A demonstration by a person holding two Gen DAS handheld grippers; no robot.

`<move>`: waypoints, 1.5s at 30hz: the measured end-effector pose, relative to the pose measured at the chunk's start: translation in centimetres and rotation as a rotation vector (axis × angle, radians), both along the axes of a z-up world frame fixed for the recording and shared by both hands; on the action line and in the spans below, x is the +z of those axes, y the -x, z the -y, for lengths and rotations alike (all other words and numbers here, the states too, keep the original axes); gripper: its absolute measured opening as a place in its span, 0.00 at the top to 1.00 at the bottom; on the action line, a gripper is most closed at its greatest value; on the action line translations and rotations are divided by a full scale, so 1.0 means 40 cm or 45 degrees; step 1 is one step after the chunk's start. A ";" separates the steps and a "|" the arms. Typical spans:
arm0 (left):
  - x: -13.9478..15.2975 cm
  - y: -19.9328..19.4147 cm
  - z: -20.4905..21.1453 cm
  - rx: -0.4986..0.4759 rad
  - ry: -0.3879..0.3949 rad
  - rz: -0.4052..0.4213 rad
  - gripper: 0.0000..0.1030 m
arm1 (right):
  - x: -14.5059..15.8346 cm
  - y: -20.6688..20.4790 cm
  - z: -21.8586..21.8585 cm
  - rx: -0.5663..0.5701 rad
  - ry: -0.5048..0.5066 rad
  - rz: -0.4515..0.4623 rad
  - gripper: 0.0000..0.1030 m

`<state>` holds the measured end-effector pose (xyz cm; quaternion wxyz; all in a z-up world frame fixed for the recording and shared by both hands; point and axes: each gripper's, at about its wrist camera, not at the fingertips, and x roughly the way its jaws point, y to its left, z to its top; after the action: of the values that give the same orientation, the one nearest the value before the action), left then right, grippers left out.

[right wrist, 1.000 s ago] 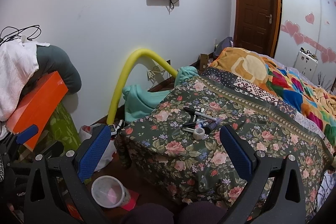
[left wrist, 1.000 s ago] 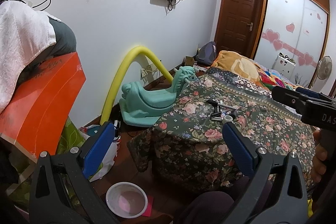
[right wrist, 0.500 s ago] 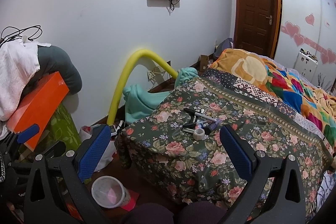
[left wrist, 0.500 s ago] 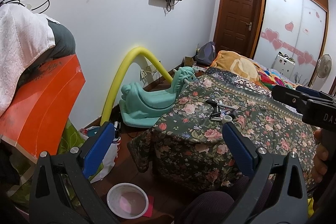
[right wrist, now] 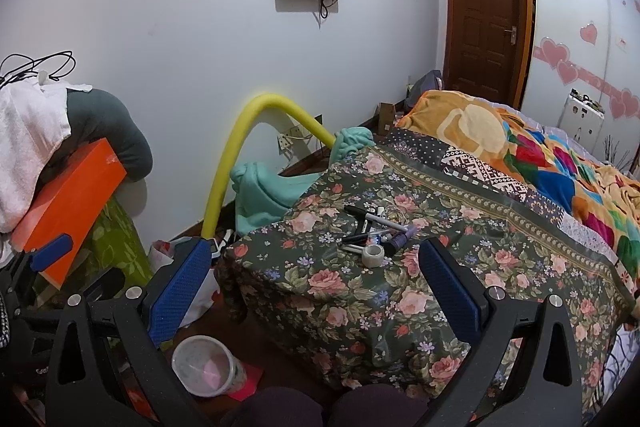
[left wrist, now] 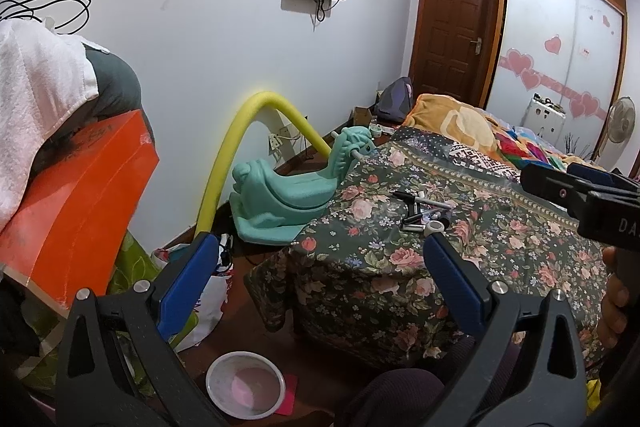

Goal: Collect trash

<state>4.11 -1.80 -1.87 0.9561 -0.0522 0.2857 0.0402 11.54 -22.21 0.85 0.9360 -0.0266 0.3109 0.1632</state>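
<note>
We hold the left gripper point(left wrist: 320, 275) and the right gripper point(right wrist: 316, 277) in the air, both with blue pads spread wide and nothing between them. The markers point(right wrist: 370, 221) and a roll of clear tape point(right wrist: 373, 255) lie clustered near the foot corner of the floral bedspread point(right wrist: 420, 291). A clear plastic bucket point(right wrist: 204, 365) stands on the floor below that corner, well apart from them.

Each black hand-held gripper point(left wrist: 320, 267) carries blue finger pads point(right wrist: 180, 287) and silver screws.
</note>
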 end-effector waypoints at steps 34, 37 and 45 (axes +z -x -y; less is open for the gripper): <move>-0.295 -0.456 0.160 -0.129 0.179 -0.407 0.40 | -0.312 -0.355 0.172 0.006 -0.113 -0.430 0.19; -0.328 -0.488 0.171 -0.151 0.197 -0.448 0.44 | -0.353 -0.395 0.160 0.033 -0.087 -0.463 0.29; -0.388 -0.549 0.196 -0.209 0.194 -0.538 0.51 | -0.471 -0.498 0.118 0.071 -0.049 -0.579 0.45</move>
<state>26.06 -9.65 -17.39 0.8685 -0.0912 0.4848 -0.0493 31.45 -26.95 -17.99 0.8372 0.0202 0.5098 0.1969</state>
